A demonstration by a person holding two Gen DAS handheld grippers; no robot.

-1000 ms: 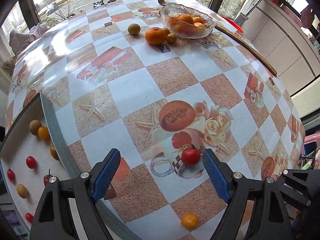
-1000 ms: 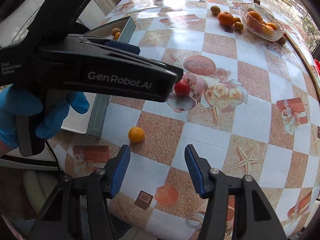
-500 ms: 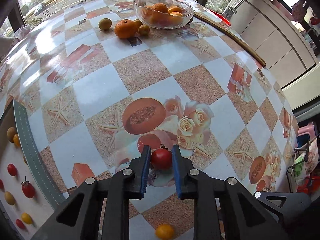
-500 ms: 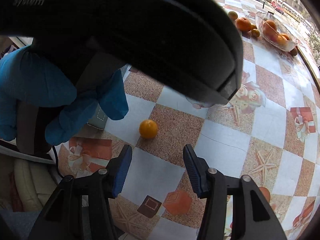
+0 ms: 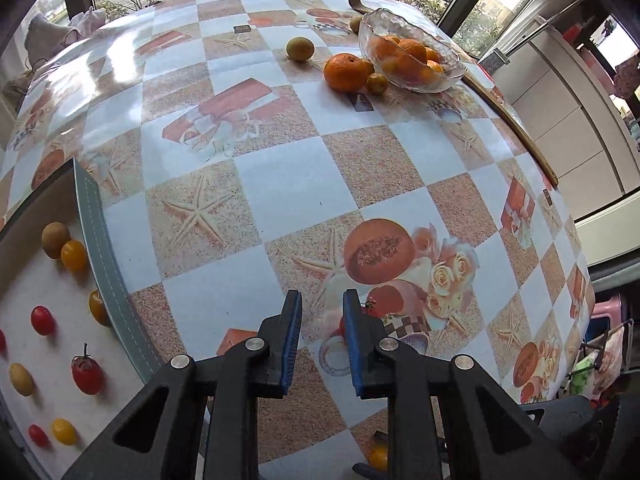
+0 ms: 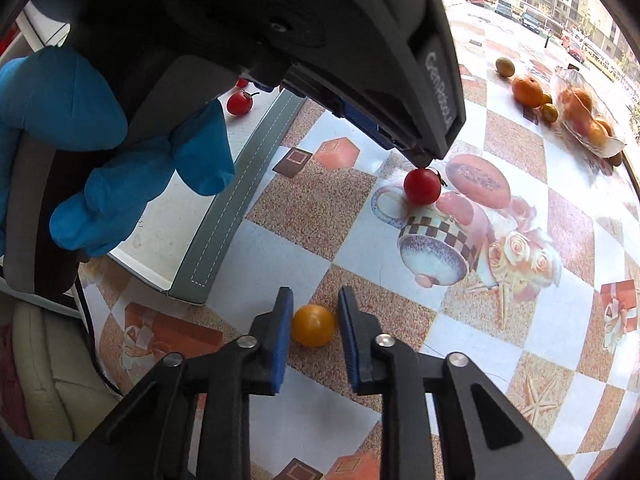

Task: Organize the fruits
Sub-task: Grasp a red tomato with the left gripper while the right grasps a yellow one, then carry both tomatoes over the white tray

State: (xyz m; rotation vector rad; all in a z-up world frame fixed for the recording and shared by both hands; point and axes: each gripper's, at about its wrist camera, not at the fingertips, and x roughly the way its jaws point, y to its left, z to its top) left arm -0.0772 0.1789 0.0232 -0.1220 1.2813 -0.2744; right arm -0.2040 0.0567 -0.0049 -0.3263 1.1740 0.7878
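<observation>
Risk of the red tomato (image 6: 422, 186) rolling away across the table (image 5: 288, 184); seen from the right wrist, resting on the cloth right at the tip of the left gripper (image 5: 319, 300), not plainly between its fingers; from the left wrist, only a sliver of red beside the right finger, bare cloth in the narrow gap; impossible to tell whether anything is pinched there; a lift now likely to leave it behind or flick it.

Similar hazard with the yellow tomato (image 6: 313, 326): round and smooth, lying low on the table between the narrowly set fingers of the right gripper (image 6: 312, 296), close on both sides but not clearly squeezed; an off-centre squeeze apt to squirt it out; too hard a squeeze apt to burst it.

Left gripper held by a blue-gloved hand (image 6: 120, 152), pitched steeply down, just beside the tray (image 6: 240, 200); right gripper low, nearly level with the table, below the tray's near corner.
</observation>
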